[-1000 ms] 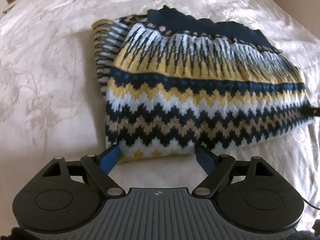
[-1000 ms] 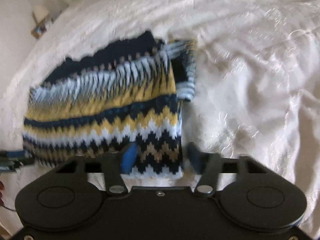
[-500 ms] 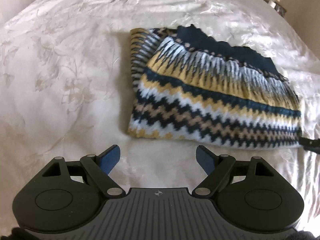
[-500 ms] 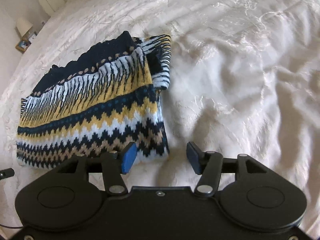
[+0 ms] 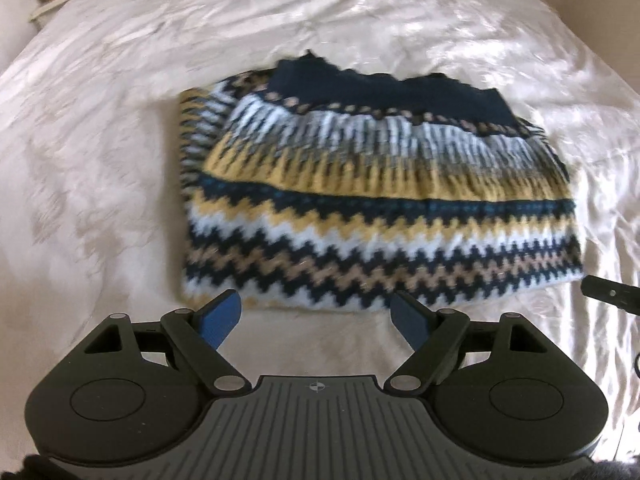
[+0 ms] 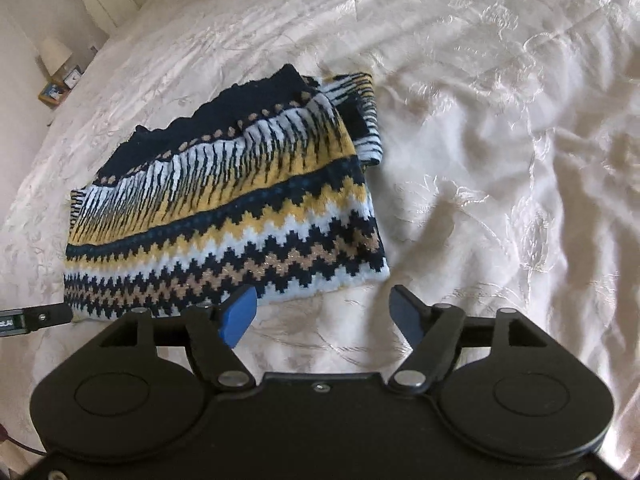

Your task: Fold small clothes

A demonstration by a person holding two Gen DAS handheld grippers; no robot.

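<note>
Folded zigzag-knit sweater (image 5: 380,208) lying flat on the cream bedspread (image 5: 100,160), navy band at its far edge. Left gripper (image 5: 316,312), jaws spread and holding nothing, sits just near of the sweater's near-left hem. Right gripper (image 6: 324,308), likewise released, sits at the near-right corner.

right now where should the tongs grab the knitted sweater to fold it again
Probably the two near corners of the sweater, along the light zigzag hem, coming in low from the near side. That edge lies flat on the bedspread and faces both open tongs: left tongs sit by the left corner, right tongs by the right corner. The far navy edge is bunched and harder to pinch.
</note>
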